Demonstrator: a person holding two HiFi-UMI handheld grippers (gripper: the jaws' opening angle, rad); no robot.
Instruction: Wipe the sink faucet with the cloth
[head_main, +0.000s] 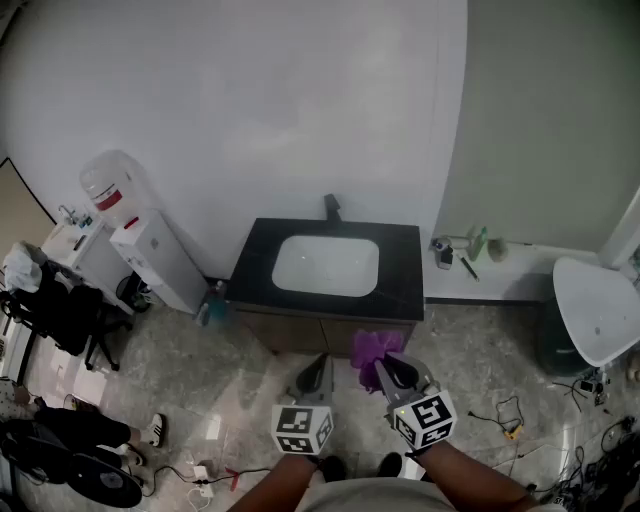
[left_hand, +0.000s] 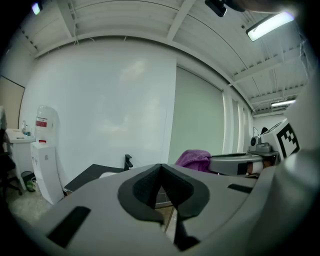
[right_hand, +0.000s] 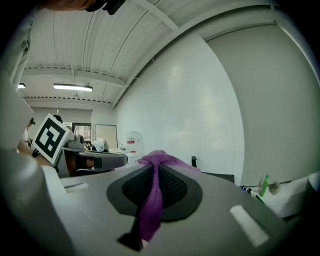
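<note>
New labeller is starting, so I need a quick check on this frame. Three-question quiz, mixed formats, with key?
1. Which gripper holds the purple cloth?
2. True or false: the cloth is touching the faucet.
3. The left gripper is: A) shut, empty; B) wide open; C) shut on the cloth.
Key: 1. right gripper; 2. false, they are well apart; 3. A.

Head view: high, facing steeply down, well back from the sink counter. Both gripper views: lower, roughly level, facing the far wall. All three share counter, faucet, water dispenser.
</note>
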